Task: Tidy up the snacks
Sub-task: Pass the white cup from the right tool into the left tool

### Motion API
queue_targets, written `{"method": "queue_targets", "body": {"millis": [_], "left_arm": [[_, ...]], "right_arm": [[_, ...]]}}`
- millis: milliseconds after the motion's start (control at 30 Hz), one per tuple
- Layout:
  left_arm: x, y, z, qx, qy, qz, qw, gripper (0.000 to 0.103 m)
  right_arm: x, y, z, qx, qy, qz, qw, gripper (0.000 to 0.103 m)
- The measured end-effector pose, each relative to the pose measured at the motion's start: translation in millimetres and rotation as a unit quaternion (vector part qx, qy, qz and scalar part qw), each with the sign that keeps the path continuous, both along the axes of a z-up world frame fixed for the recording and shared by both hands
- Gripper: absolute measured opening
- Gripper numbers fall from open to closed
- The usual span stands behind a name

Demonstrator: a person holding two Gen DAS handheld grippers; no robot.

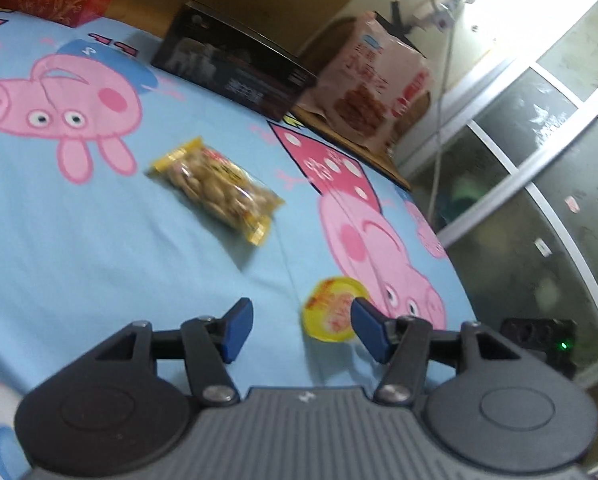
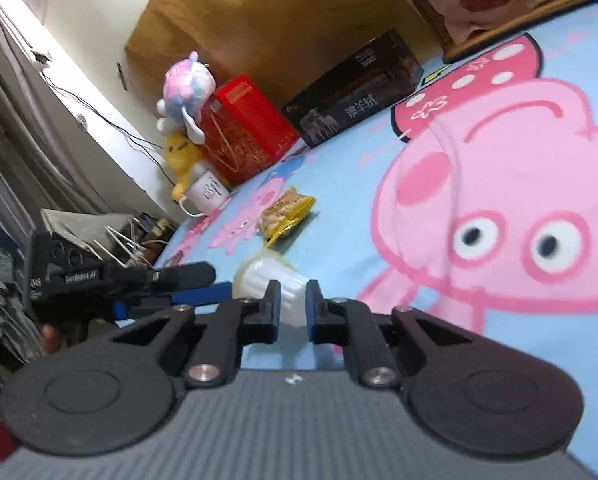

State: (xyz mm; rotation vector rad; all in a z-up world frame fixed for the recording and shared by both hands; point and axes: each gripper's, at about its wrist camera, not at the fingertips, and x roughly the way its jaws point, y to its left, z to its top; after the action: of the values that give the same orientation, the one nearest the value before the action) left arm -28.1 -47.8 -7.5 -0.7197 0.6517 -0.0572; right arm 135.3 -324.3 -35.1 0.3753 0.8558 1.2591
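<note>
At bottom centre of the right wrist view, the right tongs are clamped on a white jelly cup lying on its side on the bed sheet. Left tongs gape, empty; the cup's yellow lid sits just right of their gap. Beyond, upper left, a peanut packet, long axis diagonal. Black box reads "澳羊绒".

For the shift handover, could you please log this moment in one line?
right gripper: closed on jelly cup | left gripper: open, empty | peanut packet: untouched on bedsheet
</note>
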Motion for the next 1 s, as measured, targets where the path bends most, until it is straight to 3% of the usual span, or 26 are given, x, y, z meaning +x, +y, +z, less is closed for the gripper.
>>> {"method": "queue_targets", "body": {"millis": [133,200,267,400,633,767,1000], "left_arm": [[-1.8,-9.5,3.8,0.002,-0.005,-0.012,0.9999,0.059],[-1.8,-11.3,4.8,0.003,-0.005,-0.01,0.9999,0.061],[-2.1,-12.6,5.2,0.001,-0.003,-0.011,0.9999,0.064],[-4.9,-16.4,4.4,0.002,0.001,-0.011,0.9999,0.068],[-6.6,-26.6,0.1,-0.011,0.005,-0.022,0.9997,0.071],[-1.4,-38.0,-10.3,0.0,0.024,-0.029,0.9993,0.064],[-0.6,-27.9,-8.2,0.002,0.022,-0.012,0.9997,0.062]], "right_arm": [[-10.4,-0.3,3.8,-0.014,-0.047,0.007,0.999,0.017],[-19.5,1.4,7.2,-0.03,-0.095,0.018,0.995,0.018],[-31.6,2.9,9.7,-0.057,-0.162,0.031,0.985,0.032],[-45.5,3.9,10.2,-0.088,-0.246,0.058,0.964,0.037],[-51.0,12.2,8.7,-0.09,-0.289,0.093,0.949,0.042],[-61.7,29.9,3.6,-0.099,-0.309,0.099,0.941,0.042],[-64.5,54.8,5.5,-0.1,-0.328,0.11,0.933,0.043]]}}
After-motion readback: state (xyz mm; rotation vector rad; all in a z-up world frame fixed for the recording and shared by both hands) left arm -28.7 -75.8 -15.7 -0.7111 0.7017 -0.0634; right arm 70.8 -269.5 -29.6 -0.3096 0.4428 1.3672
